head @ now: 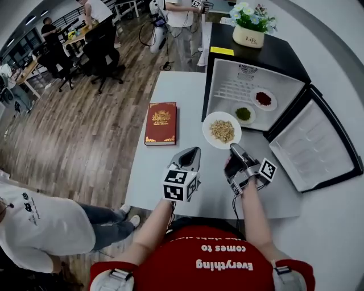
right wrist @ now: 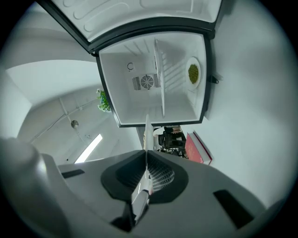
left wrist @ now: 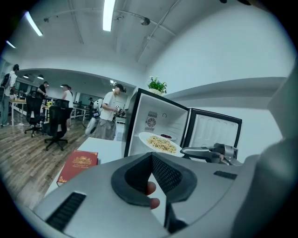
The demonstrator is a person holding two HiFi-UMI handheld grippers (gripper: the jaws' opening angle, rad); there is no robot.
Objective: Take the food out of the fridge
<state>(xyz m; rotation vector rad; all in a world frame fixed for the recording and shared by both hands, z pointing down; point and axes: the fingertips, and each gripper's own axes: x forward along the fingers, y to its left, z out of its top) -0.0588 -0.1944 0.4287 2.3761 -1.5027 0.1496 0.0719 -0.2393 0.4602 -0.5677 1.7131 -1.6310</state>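
Head view is showing one dish out — right gripper (head: 234, 149) is clamping the rim of the round white plate of beige noodles (head: 210, 121) over the white table (head: 170, 91), just outside the open black fridge (head: 272, 55) — green-food white plate (head: 251, 120) and red-food white plate (head: 273, 105) are waiting inside, left gripper (head: 191, 152) closed, empty.

The plate (right wrist: 146, 135) in the right gripper (right wrist: 146, 174) shows edge-on, its food hidden; the fridge door (right wrist: 139, 14) beyond is cut off.
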